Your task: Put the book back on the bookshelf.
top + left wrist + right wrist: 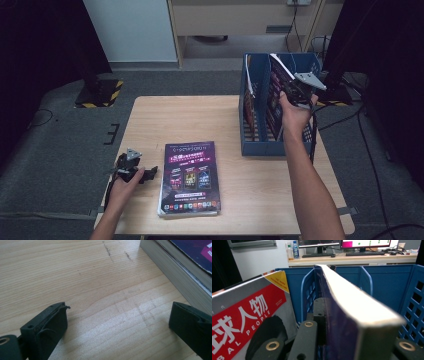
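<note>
Purple book (pixel 352 315) clamped in right hand-held gripper (pixel 299 92)

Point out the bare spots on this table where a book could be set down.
Free: the far-left table beyond the flat purple book, and the strip between that book and the blue file rack. Crowded: the rack, where the right tongs grip an upright book.

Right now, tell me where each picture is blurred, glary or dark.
High view: dim, soft overall, corners black. Left gripper view: pale glare on the table, jaws soft. Right gripper view: the clamped book blurs at its near edge; the magazine is fairly sharp.
</note>
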`<state>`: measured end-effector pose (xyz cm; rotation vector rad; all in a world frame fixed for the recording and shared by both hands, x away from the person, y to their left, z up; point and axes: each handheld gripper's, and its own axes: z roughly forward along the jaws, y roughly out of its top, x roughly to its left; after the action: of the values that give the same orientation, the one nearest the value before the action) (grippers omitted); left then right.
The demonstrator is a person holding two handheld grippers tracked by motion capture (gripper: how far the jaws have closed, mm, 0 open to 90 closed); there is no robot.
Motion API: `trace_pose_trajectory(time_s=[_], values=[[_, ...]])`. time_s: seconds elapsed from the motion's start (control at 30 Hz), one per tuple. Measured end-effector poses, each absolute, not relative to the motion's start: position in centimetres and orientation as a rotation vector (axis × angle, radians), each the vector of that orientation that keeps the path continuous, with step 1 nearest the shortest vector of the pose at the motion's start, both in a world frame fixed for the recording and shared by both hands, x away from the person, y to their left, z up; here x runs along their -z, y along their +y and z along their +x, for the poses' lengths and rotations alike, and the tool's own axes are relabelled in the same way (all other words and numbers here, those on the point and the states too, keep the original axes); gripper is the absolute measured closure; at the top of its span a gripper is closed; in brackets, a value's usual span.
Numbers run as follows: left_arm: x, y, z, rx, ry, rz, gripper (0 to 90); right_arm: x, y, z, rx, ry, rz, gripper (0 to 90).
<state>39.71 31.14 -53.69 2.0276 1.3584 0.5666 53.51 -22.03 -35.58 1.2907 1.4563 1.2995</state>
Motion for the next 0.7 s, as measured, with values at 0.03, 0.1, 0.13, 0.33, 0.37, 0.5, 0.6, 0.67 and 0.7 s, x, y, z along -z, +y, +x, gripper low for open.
trace_pose_trajectory(time_s=[0.03,0.1,0.13,0.33,0.37,0.5,0.6,0.67,0.7], values=[[53.69,31.14,39.71,-0.567,1.358,2.028,1.1,35.69,-22.04,53.53,-1.298,1.457,1.292,82.6],[53.69,31.14,39.71,-0.567,1.358,2.028,1.1,35.84,-22.06,53.57,-1.297,1.454,1.297,82.6],[53.69,31.14,39.71,-0.567,1.358,2.028,1.1,35.88,-22.04,53.57,-1.299,1.455,1.300,82.6],[53.69,31.14,39.71,-0.567,1.358,2.028,1.1,36.02,-21.77,53.66,-1.297,1.458,1.294,82.6],[53.69,31.14,39.71,-0.567,1.358,2.028,1.1,36.03,-21.74,53.67,-1.294,1.458,1.293,82.6],[53.69,31.14,39.71,-0.567,1.358,2.028,1.1,36.12,-21.67,53.72,-1.285,1.455,1.290,82.6],[53.69,31.14,39.71,-0.566,1.358,2.028,1.1,36.20,-21.64,53.70,-1.288,1.454,1.293,82.6],[53.69,31.14,39.71,-0.567,1.358,2.028,1.2,36.30,-21.64,53.70,-1.288,1.453,1.291,82.6],[53.69,31.14,39.71,-0.566,1.358,2.028,1.1,36.36,-21.63,53.68,-1.290,1.448,1.294,82.6]])
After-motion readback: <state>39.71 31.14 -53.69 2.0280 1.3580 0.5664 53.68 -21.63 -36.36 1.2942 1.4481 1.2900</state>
